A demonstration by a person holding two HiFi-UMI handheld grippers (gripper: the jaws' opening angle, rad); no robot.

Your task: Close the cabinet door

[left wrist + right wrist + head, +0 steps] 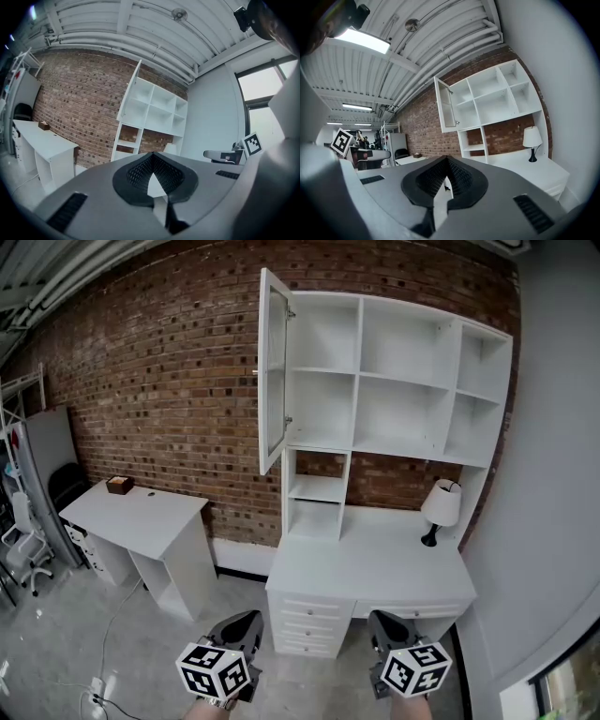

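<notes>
A white shelf cabinet (405, 381) stands on a white desk (375, 563) against the brick wall. Its glass door (273, 371) at the upper left is swung wide open, edge toward me. The left gripper view shows the door (129, 93) too, and in the right gripper view the door (445, 105) juts out from the shelves. My left gripper (246, 622) and right gripper (384, 622) are held low in front of the desk, far below the door. Both point level at the cabinet. The left gripper (152, 157) is shut and empty, and so is the right gripper (447, 159).
A table lamp (441, 507) stands on the desk's right end, with drawers (309, 620) beneath. A second white table (141, 512) with a small brown box (119, 485) is at the left, an office chair (28, 554) beyond it. A cable (108, 643) lies on the floor.
</notes>
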